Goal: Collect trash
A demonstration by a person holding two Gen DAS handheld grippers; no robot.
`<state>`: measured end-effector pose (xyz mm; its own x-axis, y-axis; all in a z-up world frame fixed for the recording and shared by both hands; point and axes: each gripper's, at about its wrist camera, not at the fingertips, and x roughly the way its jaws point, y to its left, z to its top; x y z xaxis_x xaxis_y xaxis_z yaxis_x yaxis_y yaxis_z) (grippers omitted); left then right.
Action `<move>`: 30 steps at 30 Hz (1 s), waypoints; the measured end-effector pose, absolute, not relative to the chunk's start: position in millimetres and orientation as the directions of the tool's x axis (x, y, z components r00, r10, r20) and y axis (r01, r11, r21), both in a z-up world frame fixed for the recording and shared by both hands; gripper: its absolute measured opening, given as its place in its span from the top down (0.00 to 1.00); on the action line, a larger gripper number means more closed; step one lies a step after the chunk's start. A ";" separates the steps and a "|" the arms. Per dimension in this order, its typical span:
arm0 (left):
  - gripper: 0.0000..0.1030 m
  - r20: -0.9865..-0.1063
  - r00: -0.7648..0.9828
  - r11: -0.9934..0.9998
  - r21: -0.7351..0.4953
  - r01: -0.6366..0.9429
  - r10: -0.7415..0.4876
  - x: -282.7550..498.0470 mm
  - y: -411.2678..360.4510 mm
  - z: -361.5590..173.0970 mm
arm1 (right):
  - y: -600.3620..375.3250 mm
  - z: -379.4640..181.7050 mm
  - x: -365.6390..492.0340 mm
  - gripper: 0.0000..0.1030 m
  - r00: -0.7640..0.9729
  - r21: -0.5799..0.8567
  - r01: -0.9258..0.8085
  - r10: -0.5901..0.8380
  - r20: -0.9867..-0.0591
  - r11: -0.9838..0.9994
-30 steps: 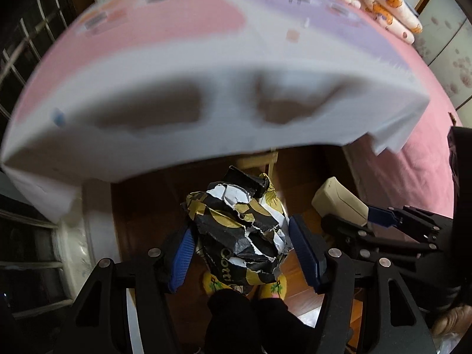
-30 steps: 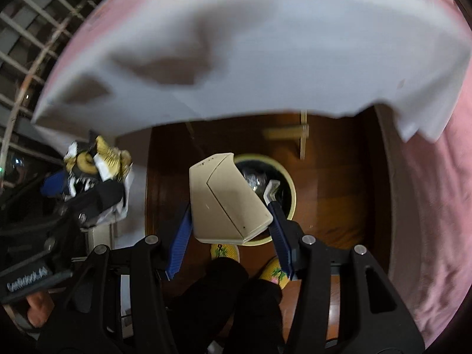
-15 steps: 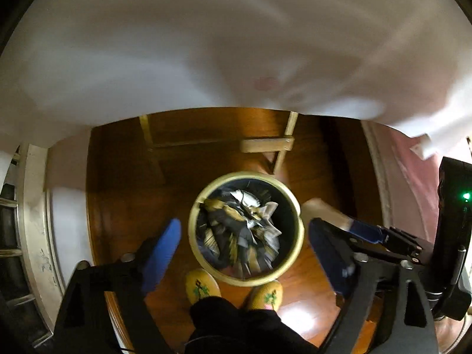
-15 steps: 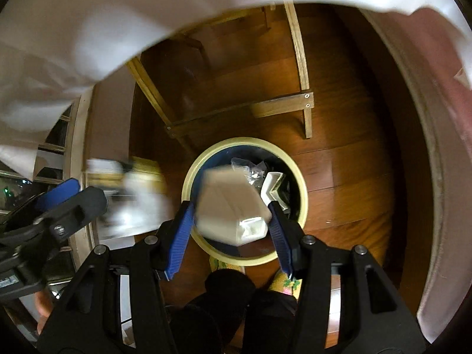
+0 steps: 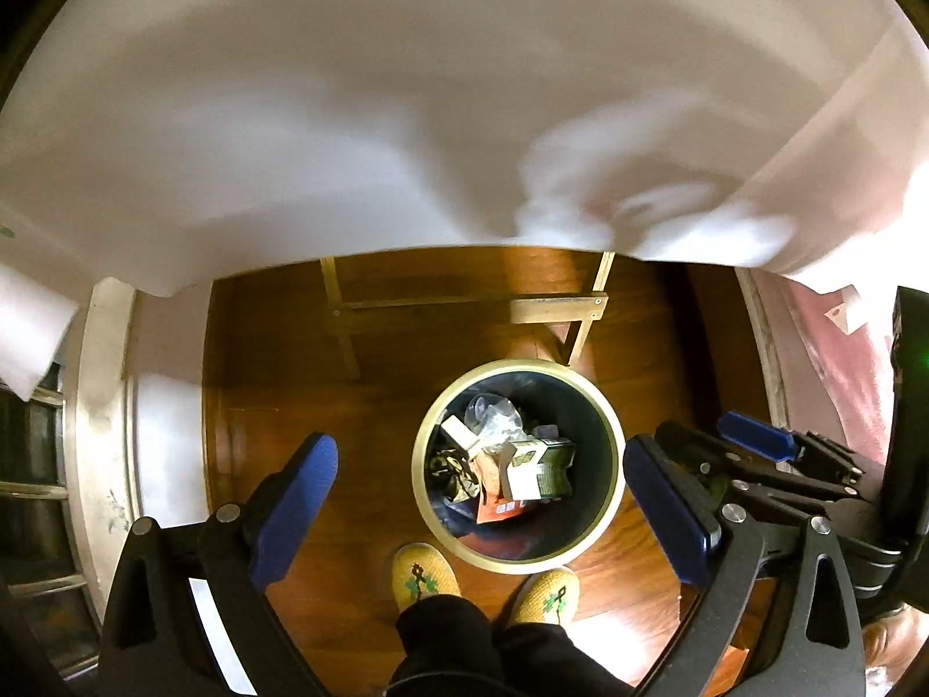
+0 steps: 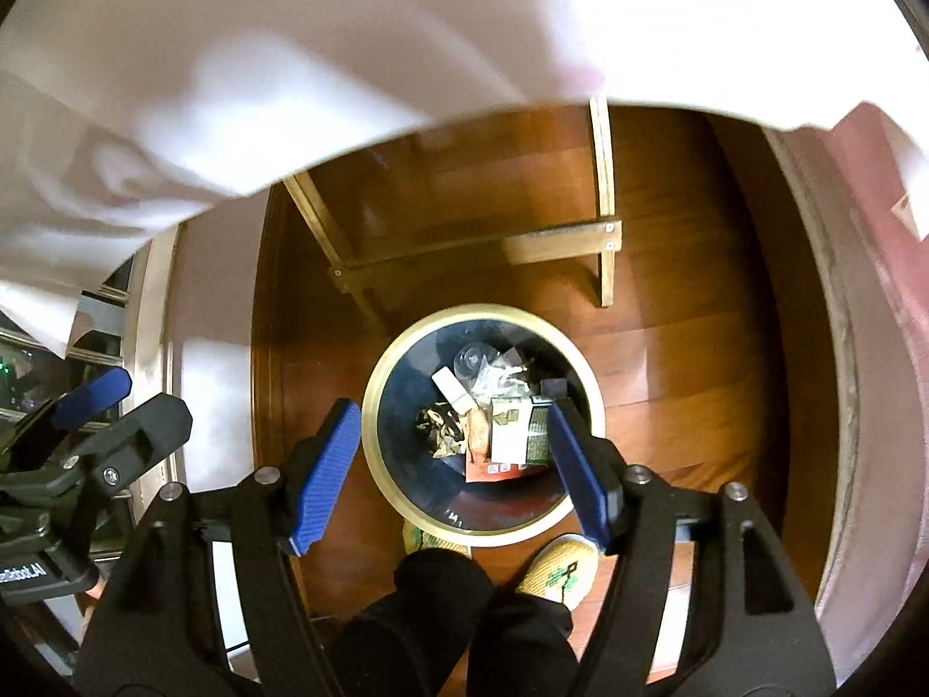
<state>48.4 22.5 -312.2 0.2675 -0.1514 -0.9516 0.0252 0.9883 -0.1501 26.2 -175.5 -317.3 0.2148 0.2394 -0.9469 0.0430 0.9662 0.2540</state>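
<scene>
A round dark bin with a pale yellow rim point(image 5: 604, 499) point(image 6: 383, 464) stands on the wooden floor below both grippers. Inside lie the crumpled black-and-gold wrapper point(image 5: 456, 473) point(image 6: 438, 430), a beige carton point(image 5: 522, 464) point(image 6: 511, 430) and other scraps. My left gripper point(image 5: 488, 499) is open and empty above the bin. My right gripper point(image 6: 453, 464) is open and empty above the bin too, and it shows at the right of the left wrist view point(image 5: 755, 441).
A white tablecloth point(image 5: 406, 104) point(image 6: 348, 35) hangs over the top of both views. Wooden table legs and a crossbar point(image 5: 464, 308) point(image 6: 482, 250) stand behind the bin. The person's yellow slippers point(image 5: 424, 578) touch the bin's near side. A pink bed point(image 6: 871, 348) is at the right.
Both grippers opened over the bin. The black-and-gold wrapper dropped from the left gripper and the beige carton from the right. Both now lie in the bin.
</scene>
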 end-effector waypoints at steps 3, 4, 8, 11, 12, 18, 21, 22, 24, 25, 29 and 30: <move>0.03 -0.947 0.285 0.989 -0.144 0.029 -0.146 46.4 23.6 -296.3 | -174.0 -302.6 26.5 0.35 0.222 0.247 0.040 0.233 -0.947 0.968; 0.03 -0.946 0.290 0.989 -0.143 0.030 -0.145 45.6 23.6 -289.9 | -174.3 -295.6 26.0 0.35 0.224 0.251 0.042 0.235 -0.946 0.967; 0.02 -0.942 0.301 0.989 -0.145 0.036 -0.149 42.7 23.1 -262.0 | -174.6 -275.8 24.0 0.26 0.217 0.264 0.041 0.250 -0.944 0.964; 0.02 -0.939 0.309 0.988 -0.146 0.044 -0.153 40.7 21.9 -237.6 | -173.6 -250.6 20.9 0.26 0.232 0.257 0.030 0.243 -0.942 0.966; 0.02 -0.938 0.310 0.988 -0.148 0.045 -0.155 39.7 21.3 -229.1 | -173.3 -242.7 20.2 0.26 0.235 0.258 0.029 0.244 -0.941 0.966; 0.02 -0.929 0.332 0.987 -0.153 0.052 -0.161 32.3 19.4 -169.1 | -172.4 -183.7 15.7 0.26 0.260 0.246 0.013 0.235 -0.937 0.969; 0.02 -0.921 0.354 0.987 -0.151 0.060 -0.163 27.8 18.1 -134.0 | -172.5 -154.4 15.0 0.26 0.270 0.234 -0.002 0.225 -0.936 0.972; 0.02 -0.918 0.361 0.987 -0.152 0.061 -0.163 26.4 17.2 -125.1 | -172.8 -140.7 15.2 0.26 0.276 0.230 -0.011 0.224 -0.935 0.973; 0.02 -0.913 0.374 0.987 -0.151 0.062 -0.164 24.4 16.6 -106.5 | -173.1 -119.0 14.7 0.26 0.287 0.223 -0.025 0.221 -0.932 0.974; 0.02 -0.910 0.382 0.987 -0.149 0.062 -0.162 23.3 16.2 -95.7 | -173.5 -109.1 14.7 0.26 0.292 0.219 -0.031 0.218 -0.931 0.975; 0.02 -0.901 0.403 0.987 -0.146 0.069 -0.162 19.0 13.2 -60.2 | -176.1 -71.2 12.4 0.26 0.309 0.212 -0.053 0.218 -0.926 0.976; 0.02 -0.900 0.406 0.987 -0.141 0.073 -0.158 17.6 11.9 -52.3 | -176.9 -61.4 11.3 0.26 0.312 0.206 -0.057 0.213 -0.926 0.977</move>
